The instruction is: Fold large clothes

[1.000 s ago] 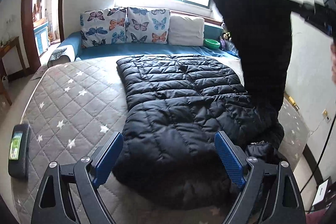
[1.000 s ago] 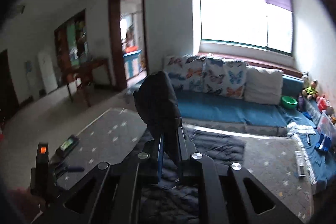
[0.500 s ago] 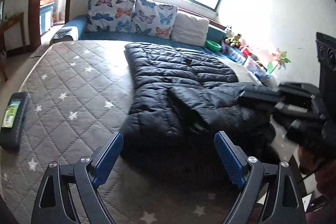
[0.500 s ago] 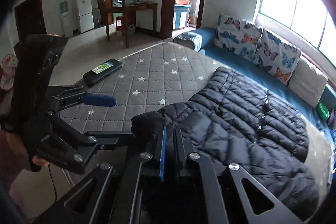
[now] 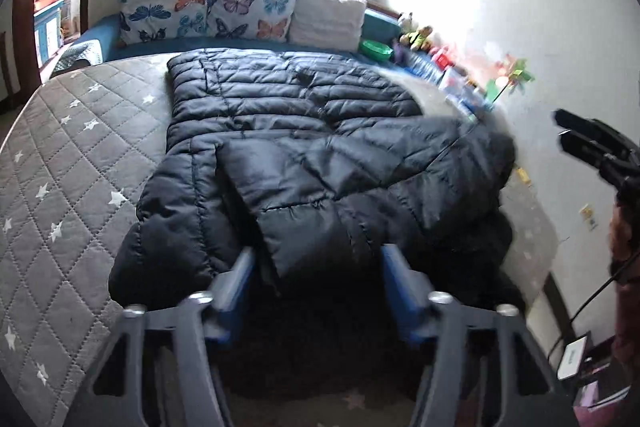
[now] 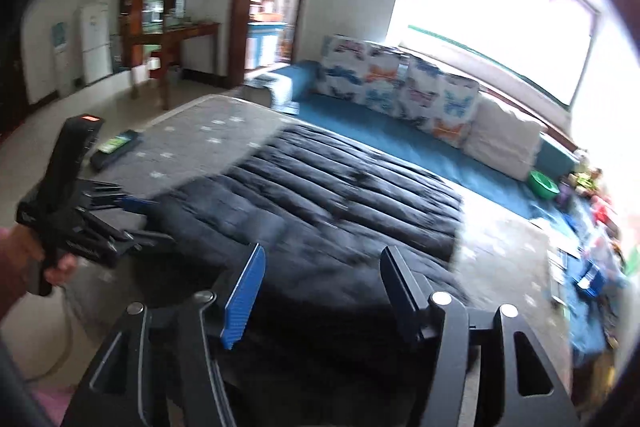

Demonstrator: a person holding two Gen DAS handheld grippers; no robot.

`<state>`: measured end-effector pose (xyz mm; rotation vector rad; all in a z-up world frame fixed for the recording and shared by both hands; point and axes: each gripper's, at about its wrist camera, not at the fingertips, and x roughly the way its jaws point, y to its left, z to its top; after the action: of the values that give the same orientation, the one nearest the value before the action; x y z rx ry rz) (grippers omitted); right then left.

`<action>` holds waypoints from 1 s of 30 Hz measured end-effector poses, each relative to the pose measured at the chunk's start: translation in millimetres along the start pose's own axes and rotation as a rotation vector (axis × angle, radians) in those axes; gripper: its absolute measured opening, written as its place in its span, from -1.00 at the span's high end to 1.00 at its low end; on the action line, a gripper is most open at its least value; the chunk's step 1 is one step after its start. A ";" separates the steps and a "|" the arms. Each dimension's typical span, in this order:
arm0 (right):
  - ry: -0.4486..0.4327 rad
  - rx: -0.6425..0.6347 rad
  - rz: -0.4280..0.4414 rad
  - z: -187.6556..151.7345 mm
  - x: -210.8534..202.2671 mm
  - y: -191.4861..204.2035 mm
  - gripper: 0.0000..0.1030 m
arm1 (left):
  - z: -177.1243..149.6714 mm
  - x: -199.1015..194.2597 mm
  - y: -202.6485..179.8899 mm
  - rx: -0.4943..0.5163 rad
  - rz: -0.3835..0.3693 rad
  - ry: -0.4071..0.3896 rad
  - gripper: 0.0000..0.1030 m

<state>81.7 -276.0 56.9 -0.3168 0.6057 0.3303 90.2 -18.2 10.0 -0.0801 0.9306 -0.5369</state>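
A black quilted down jacket (image 5: pixel 304 147) lies flat on the grey star-patterned mattress (image 5: pixel 68 163). Its right sleeve (image 5: pixel 320 195) is folded across the body, cuff end toward me. My left gripper (image 5: pixel 316 267) is open and empty, low over the jacket's near end, fingers either side of the sleeve cuff. My right gripper (image 6: pixel 322 279) is open and empty above the jacket (image 6: pixel 328 211); it also shows at the right edge of the left wrist view (image 5: pixel 592 147). The left gripper shows at the left of the right wrist view (image 6: pixel 136 207).
Butterfly pillows (image 5: pixel 208 7) and a white pillow (image 5: pixel 326 17) line the blue sofa at the back. A green bowl (image 5: pixel 376 49) and toys (image 5: pixel 460 67) sit along the right wall. A dark phone-like device (image 6: pixel 116 147) lies on the mattress's left side.
My right gripper carried the sleeve down across the jacket, let it go, opened and pulled back to the right. My left gripper moved in closer over the jacket's near end.
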 end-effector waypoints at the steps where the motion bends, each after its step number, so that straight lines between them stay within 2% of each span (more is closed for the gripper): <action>1: 0.006 0.027 -0.020 -6.7 0.6 -11.2 -0.28 | 0.5 2.9 -4.4 0.017 0.024 -0.003 0.19; 2: 0.014 0.046 -0.036 -12.6 -0.4 -20.7 -0.28 | 2.2 3.0 -10.1 0.039 0.046 -0.011 0.43; 5: 0.055 0.122 -0.104 -36.2 3.2 -53.4 -0.28 | 15.9 -11.7 -28.7 0.120 0.116 -0.076 0.64; 10: 0.160 0.281 -0.119 -77.1 23.3 -92.3 -0.28 | 55.9 -53.4 -49.5 0.171 0.153 -0.219 0.68; 14: 0.241 0.322 -0.106 -103.3 45.8 -97.9 -0.28 | 78.0 -68.6 -51.3 0.163 0.170 -0.261 0.68; 19: 0.249 0.369 -0.084 -114.9 67.3 -101.7 -0.28 | 78.3 -71.2 -33.3 0.117 0.189 -0.252 0.69; 22: 0.231 0.425 -0.100 -116.3 77.5 -116.4 -0.28 | 64.9 -56.9 -6.8 0.071 0.217 -0.205 0.69; 24: 0.230 0.480 -0.122 -123.1 82.9 -131.4 -0.28 | 51.4 -40.4 14.1 0.014 0.202 -0.151 0.69; 28: 0.236 0.627 -0.068 -146.0 85.9 -154.5 -0.31 | 20.9 -9.7 46.8 -0.090 0.132 -0.076 0.68; 30: 0.267 0.652 -0.052 -153.0 84.4 -154.6 -0.31 | 6.6 -0.7 54.2 -0.096 0.135 -0.057 0.46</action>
<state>131.1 -456.1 -83.0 0.2560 0.9283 0.0272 116.9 28.0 -1.4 -0.1178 0.8991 -0.3632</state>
